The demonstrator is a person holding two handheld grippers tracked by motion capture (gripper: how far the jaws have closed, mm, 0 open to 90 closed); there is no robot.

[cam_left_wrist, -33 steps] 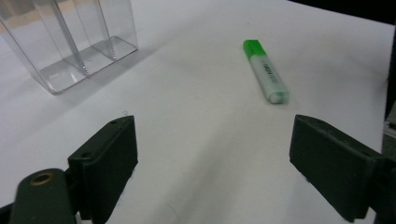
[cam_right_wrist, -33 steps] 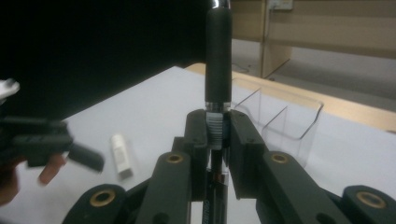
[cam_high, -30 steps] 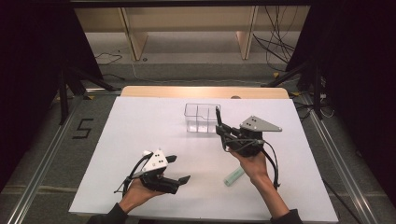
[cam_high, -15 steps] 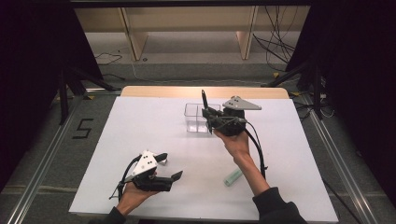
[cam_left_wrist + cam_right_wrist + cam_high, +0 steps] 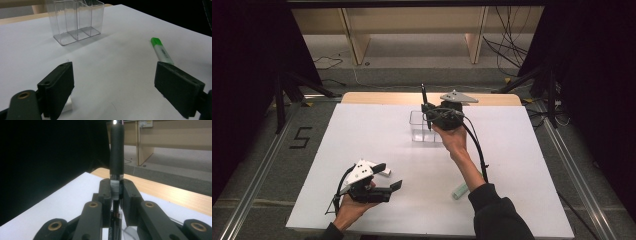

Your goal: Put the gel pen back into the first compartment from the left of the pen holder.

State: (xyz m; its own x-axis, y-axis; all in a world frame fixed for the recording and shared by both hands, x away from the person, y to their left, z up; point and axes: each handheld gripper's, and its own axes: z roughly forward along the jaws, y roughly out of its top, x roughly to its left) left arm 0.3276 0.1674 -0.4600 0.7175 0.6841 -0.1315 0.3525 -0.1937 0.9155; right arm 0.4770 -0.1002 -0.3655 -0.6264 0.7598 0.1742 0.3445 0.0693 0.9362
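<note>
**Black pen clamped upright over the clear organiser**

High view — the right gripper (image 5: pixel 430 111) is held above the clear organiser (image 5: pixel 421 131), which stands on the white table (image 5: pixel 522 165) near the middle of its far edge. Its jaws are clenched on a black pen (image 5: pixel 424 102) that stands nearly upright, the upper end rising above the gripper and the lower end pointing down over the organiser's compartments; which compartment, I cannot tell. The left gripper (image 5: pixel 388 176) is low over the near left part of the table, jaws spread wide with nothing between them. A small white object (image 5: pixel 384 172) lies just beside its far jaw. A green highlighter (image 5: pixel 459 190) lies toward the near edge, beside the right forearm.

Left gripper view — both jaws stand well apart over bare table. The clear organiser (image 5: pixel 76 21) is ahead, the green highlighter (image 5: pixel 161 51) just past one jaw.

Right gripper view — the black pen (image 5: pixel 116 157) sits squarely between the jaw pads, pinched at its ribbed grey band, the barrel running on down between the jaws
</note>
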